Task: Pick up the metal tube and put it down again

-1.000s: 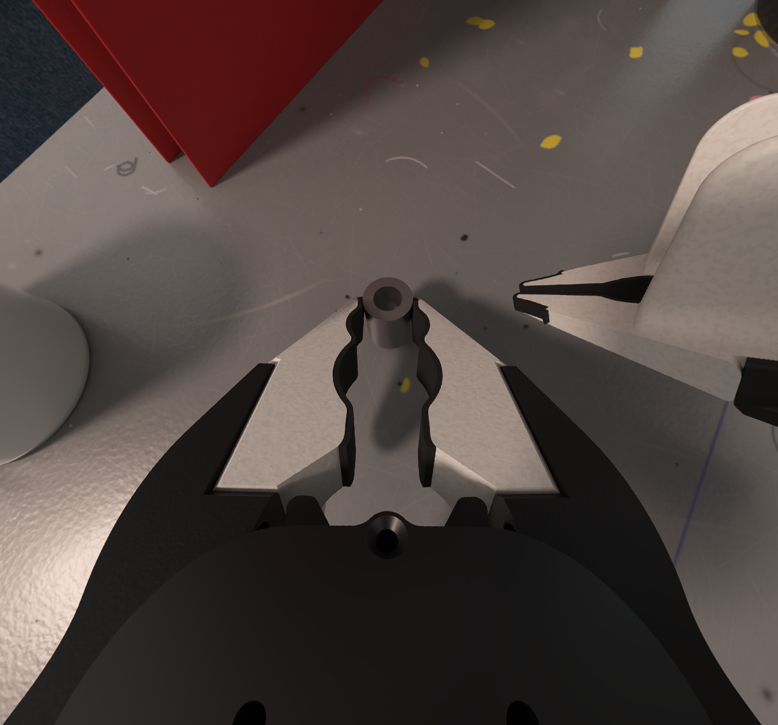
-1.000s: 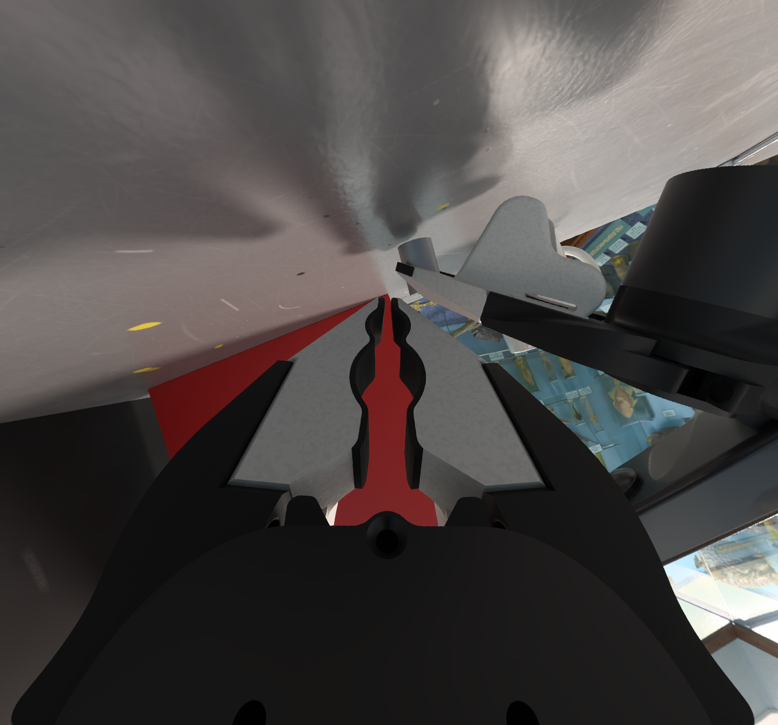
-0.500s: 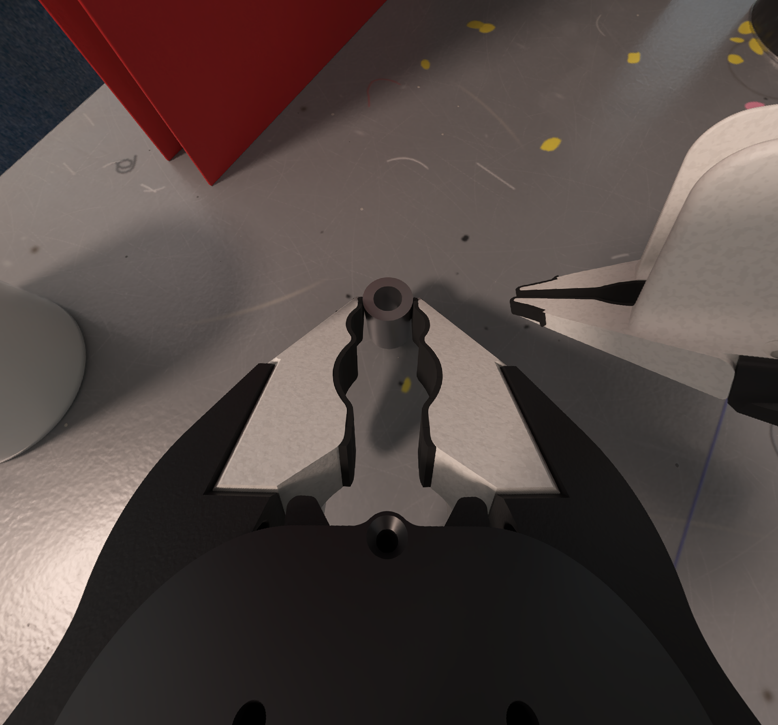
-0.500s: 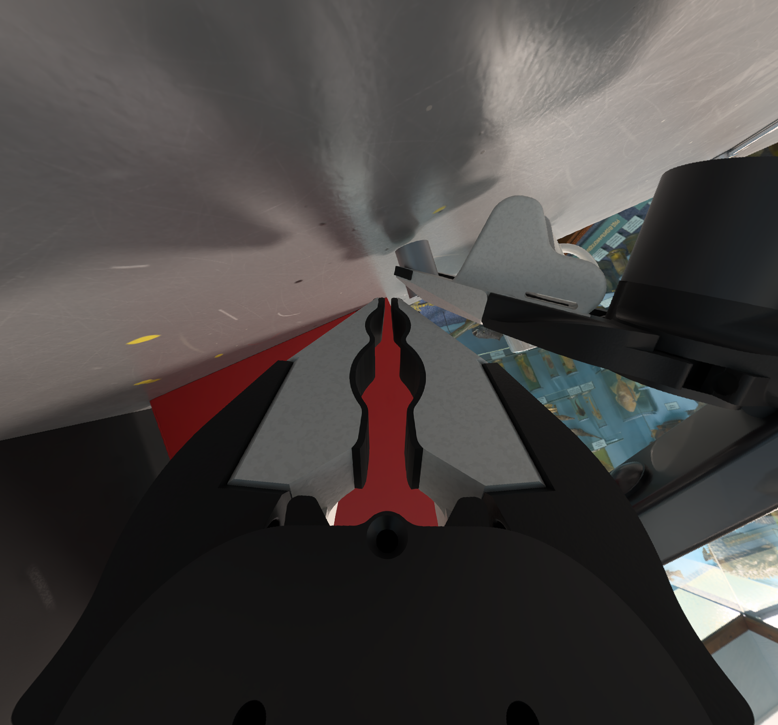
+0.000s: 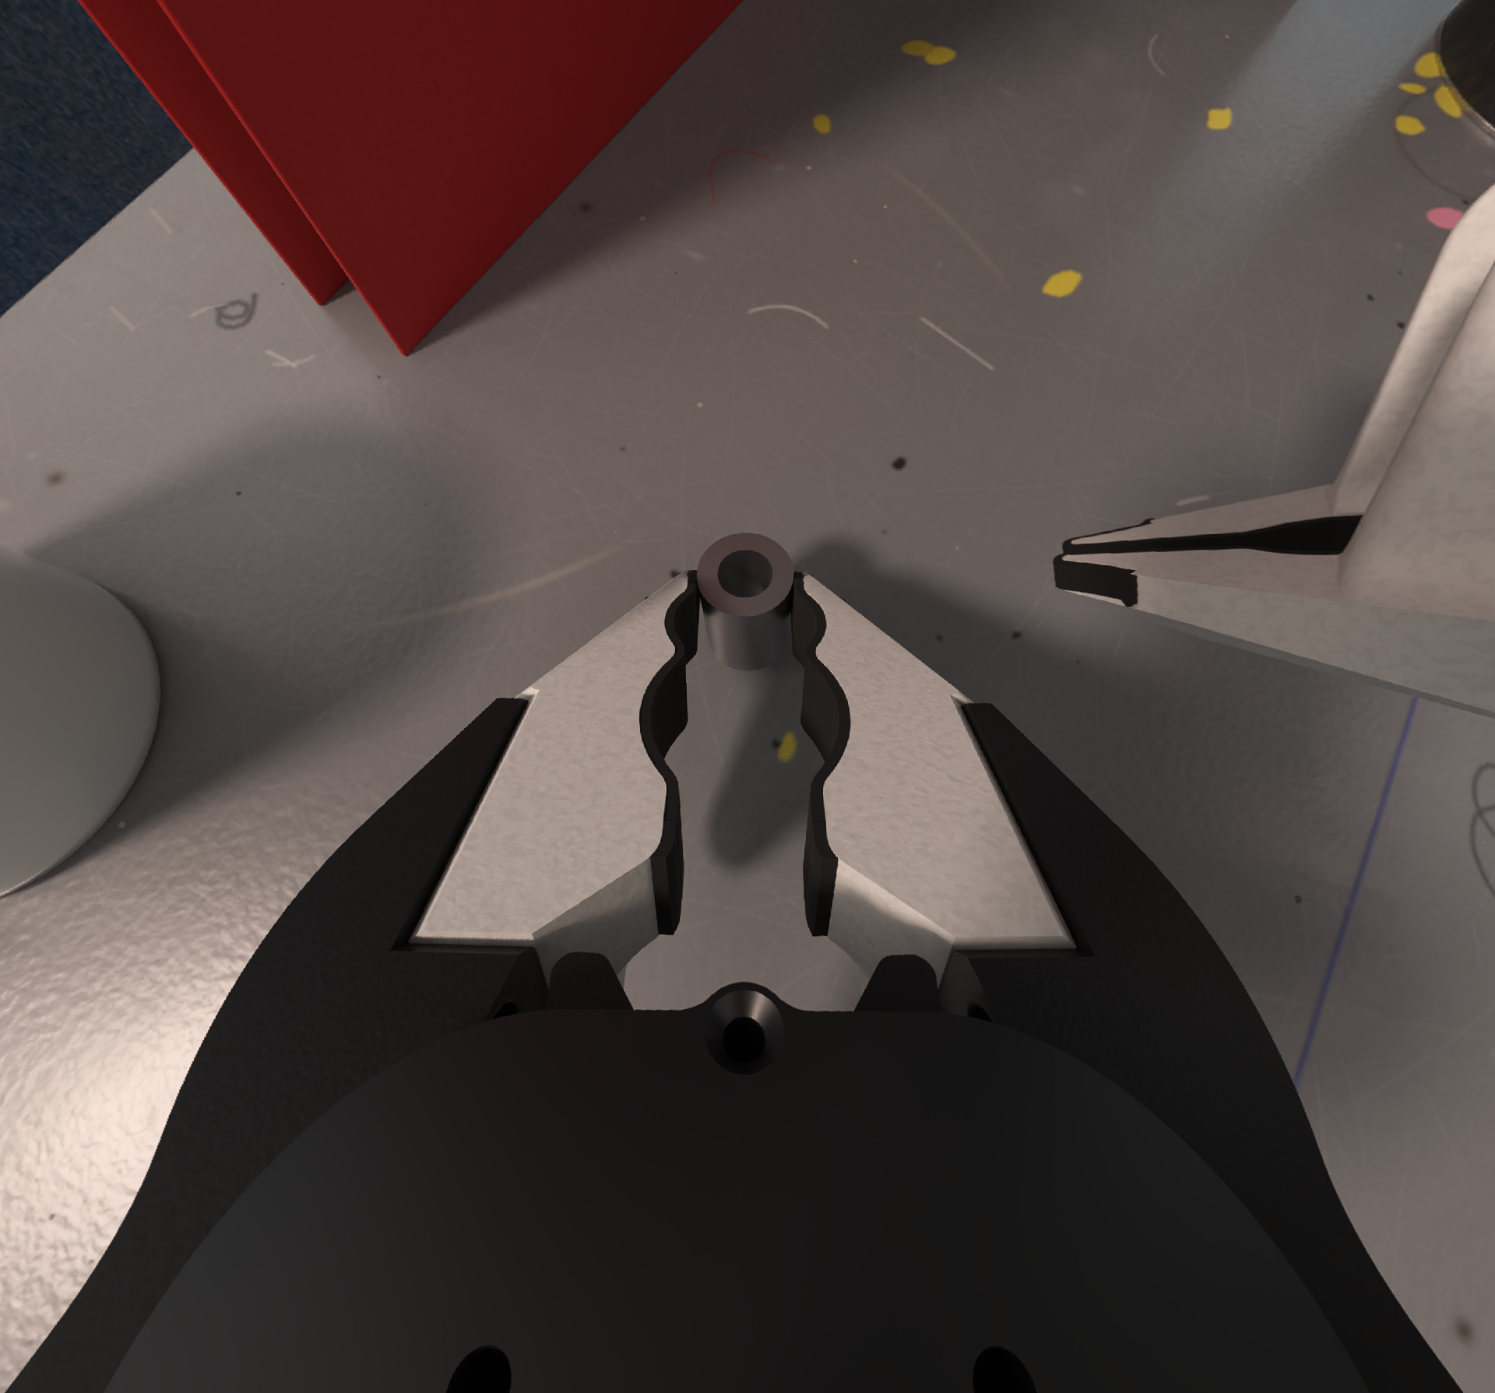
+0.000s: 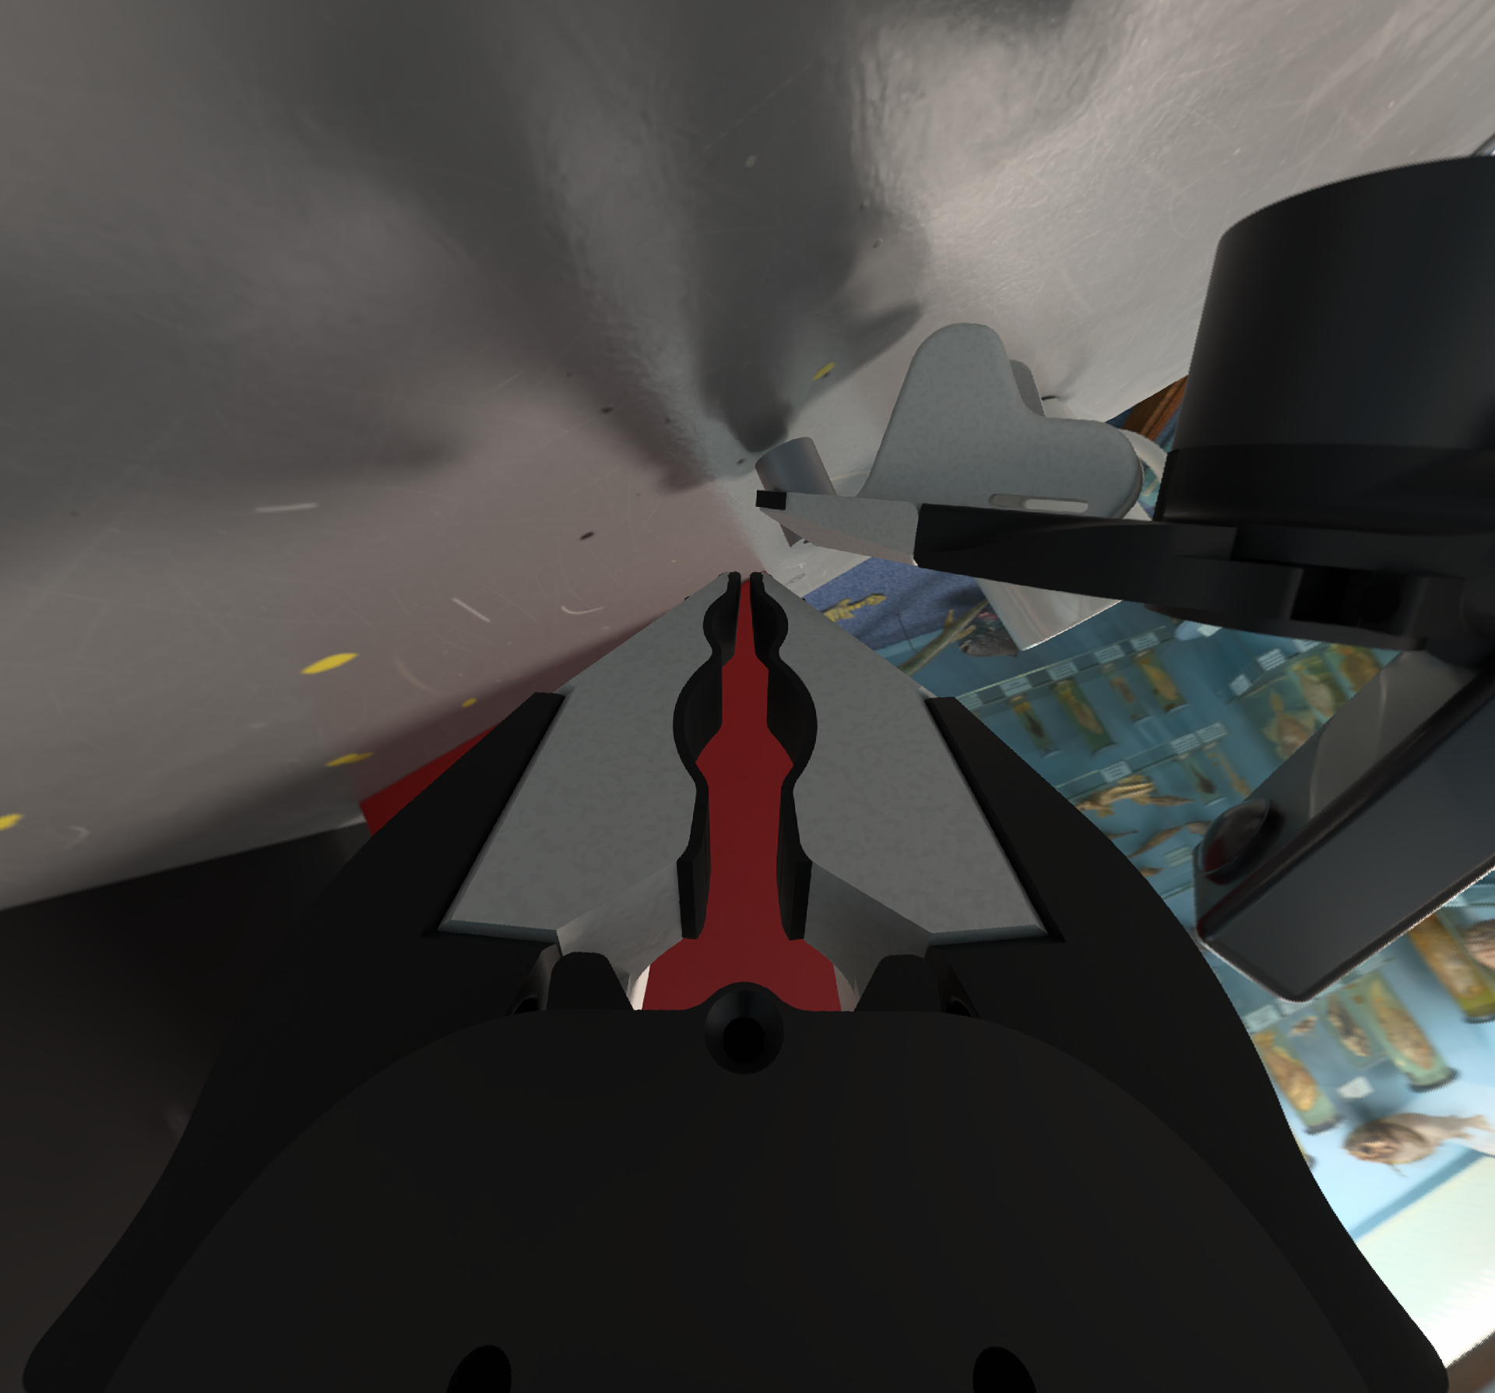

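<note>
Left wrist view: our left gripper (image 5: 744, 586) grips the upright metal tube (image 5: 744, 610) at its fingertips above the grey table (image 5: 566, 464); our right gripper (image 6: 744, 581) is nearly closed, holding nothing

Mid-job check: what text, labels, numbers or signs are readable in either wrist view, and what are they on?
Nothing is readable.
Small label cards on the blue display backdrop, right wrist view: too small and blurred.
Scribble on the grey table: a loop, no letters.
The metal tube and red box: unmarked.
</note>
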You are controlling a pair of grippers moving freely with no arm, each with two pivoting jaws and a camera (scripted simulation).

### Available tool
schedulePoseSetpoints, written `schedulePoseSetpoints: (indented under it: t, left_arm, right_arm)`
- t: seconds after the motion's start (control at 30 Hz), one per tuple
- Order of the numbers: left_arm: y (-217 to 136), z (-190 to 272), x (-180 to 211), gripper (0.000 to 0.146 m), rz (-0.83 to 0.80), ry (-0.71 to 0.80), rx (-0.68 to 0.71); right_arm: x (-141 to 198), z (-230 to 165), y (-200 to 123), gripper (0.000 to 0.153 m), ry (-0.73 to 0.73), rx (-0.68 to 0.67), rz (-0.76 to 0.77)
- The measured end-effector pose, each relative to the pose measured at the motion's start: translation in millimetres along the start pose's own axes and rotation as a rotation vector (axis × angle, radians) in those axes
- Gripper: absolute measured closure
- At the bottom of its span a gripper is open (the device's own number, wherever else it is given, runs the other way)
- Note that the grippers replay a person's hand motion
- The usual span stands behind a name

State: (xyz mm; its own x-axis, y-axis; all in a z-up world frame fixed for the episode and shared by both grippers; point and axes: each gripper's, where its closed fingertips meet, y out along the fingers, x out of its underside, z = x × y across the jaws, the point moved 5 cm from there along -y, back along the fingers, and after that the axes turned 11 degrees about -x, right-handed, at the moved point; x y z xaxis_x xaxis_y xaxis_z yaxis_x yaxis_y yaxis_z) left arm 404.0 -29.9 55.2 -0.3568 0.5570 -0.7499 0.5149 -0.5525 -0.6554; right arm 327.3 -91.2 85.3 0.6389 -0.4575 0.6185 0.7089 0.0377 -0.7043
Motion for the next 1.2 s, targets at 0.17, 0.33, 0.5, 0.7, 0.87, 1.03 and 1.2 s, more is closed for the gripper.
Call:
schedulePoseSetpoints:
  t: [0.17,0.33,0.5,0.7,0.87,1.03,1.2]
  left_arm:
    - [0,0,1,0.124,-0.001,-0.001,-0.001]
    - [-1,0,2,0.124,0.001,-0.001,-0.002]
    - [-1,1,2,0.124,0.001,-0.002,-0.005]
    - [-1,1,2,0.124,0.0,-0.003,-0.005]
    - [-1,1,1,0.124,0.002,0.0,-0.005]
    - [-1,1,2,0.124,0.004,0.003,-0.006]
    - [-1,1,2,0.124,0.004,0.003,-0.007]
  right_arm:
    - [-6,1,-2,0.15,0.083,-0.013,0.029]
    - [-12,0,0,0.15,0.126,-0.011,0.019]
    - [-14,3,1,0.151,0.192,-0.007,0.009]
    - [-14,4,3,0.151,0.251,-0.004,-0.011]
    - [-12,3,4,0.151,0.267,-0.009,-0.016]
    - [-12,2,3,0.151,0.272,-0.01,-0.019]
    - [-12,-1,4,0.151,0.274,-0.011,-0.025]
